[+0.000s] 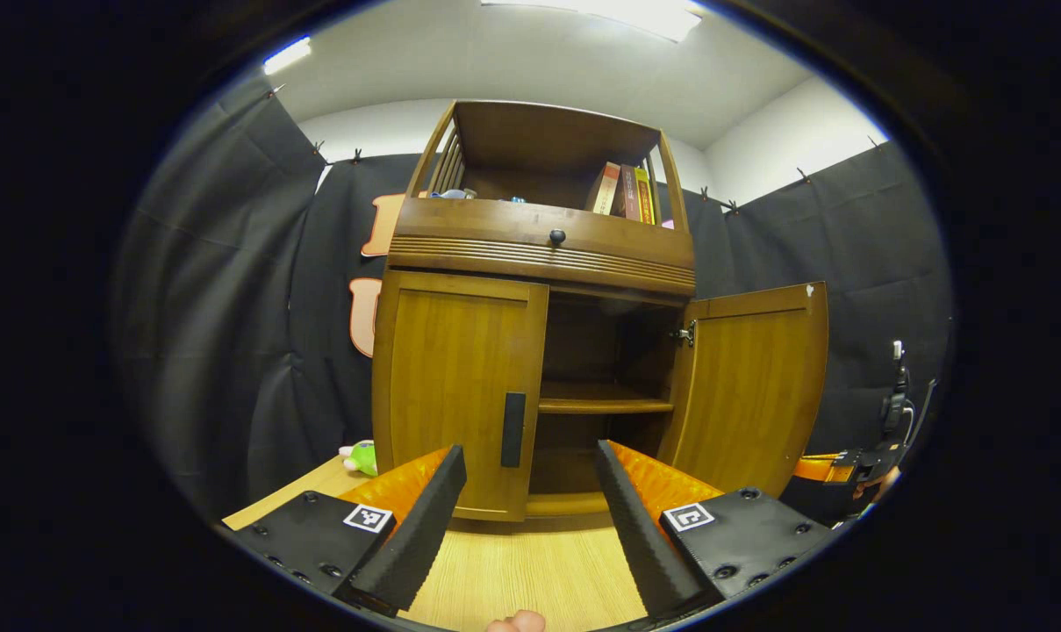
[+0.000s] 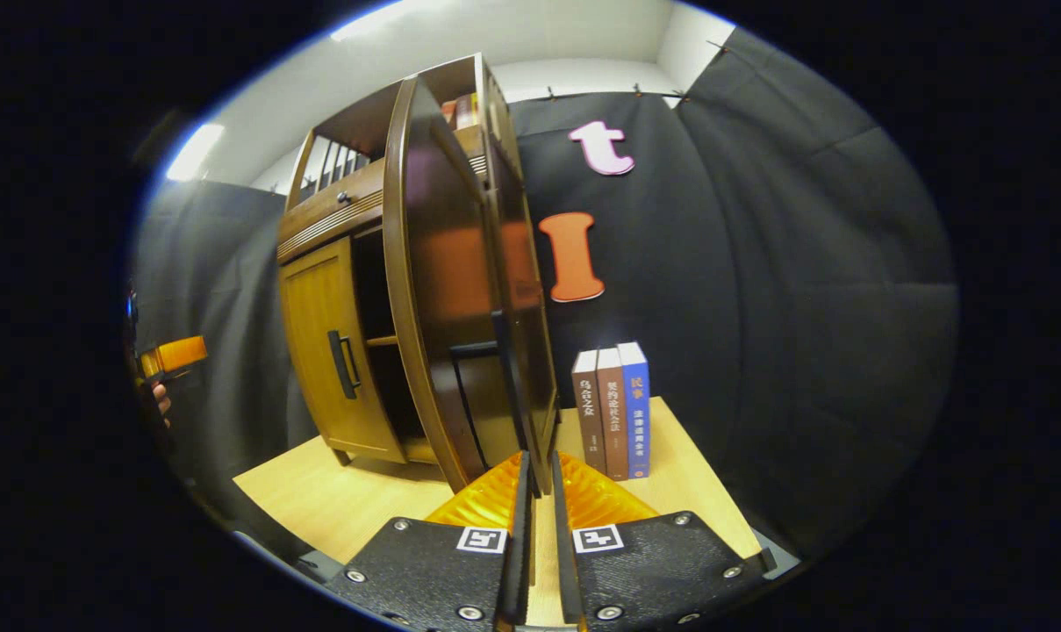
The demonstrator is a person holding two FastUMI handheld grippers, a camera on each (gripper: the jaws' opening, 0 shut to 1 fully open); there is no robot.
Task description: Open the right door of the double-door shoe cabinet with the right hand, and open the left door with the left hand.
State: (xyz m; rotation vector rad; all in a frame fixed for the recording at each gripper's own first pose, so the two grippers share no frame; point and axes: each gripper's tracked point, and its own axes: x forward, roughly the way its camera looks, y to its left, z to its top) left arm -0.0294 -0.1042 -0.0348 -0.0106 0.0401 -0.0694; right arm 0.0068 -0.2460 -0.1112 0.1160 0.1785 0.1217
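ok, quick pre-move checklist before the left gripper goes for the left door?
1. Right door swung open: ok.
2. Left door shut, waiting: ok.
3. Left door handle unobstructed: ok.
4. Left gripper open, fingers apart short of the handle: ok.
5. Right gripper gripping the right door's edge: cannot tell, fingers nearly closed around it.
6. Tabletop bare ahead of the left gripper: ok.

Left gripper (image 1: 530, 518) held low, pointing straight ahead, fingers (image 1: 412, 535) spread wide apart with nothing between them. Right gripper (image 2: 539, 535) pointing forward too, fingers (image 2: 517, 544) almost together with just a thin gap; pinching anything or not, hard to tell. Seen far off to the side from the left gripper view, the right gripper held up by a hand (image 1: 877, 483). A fingertip (image 1: 517, 621) peeking in at the bottom.
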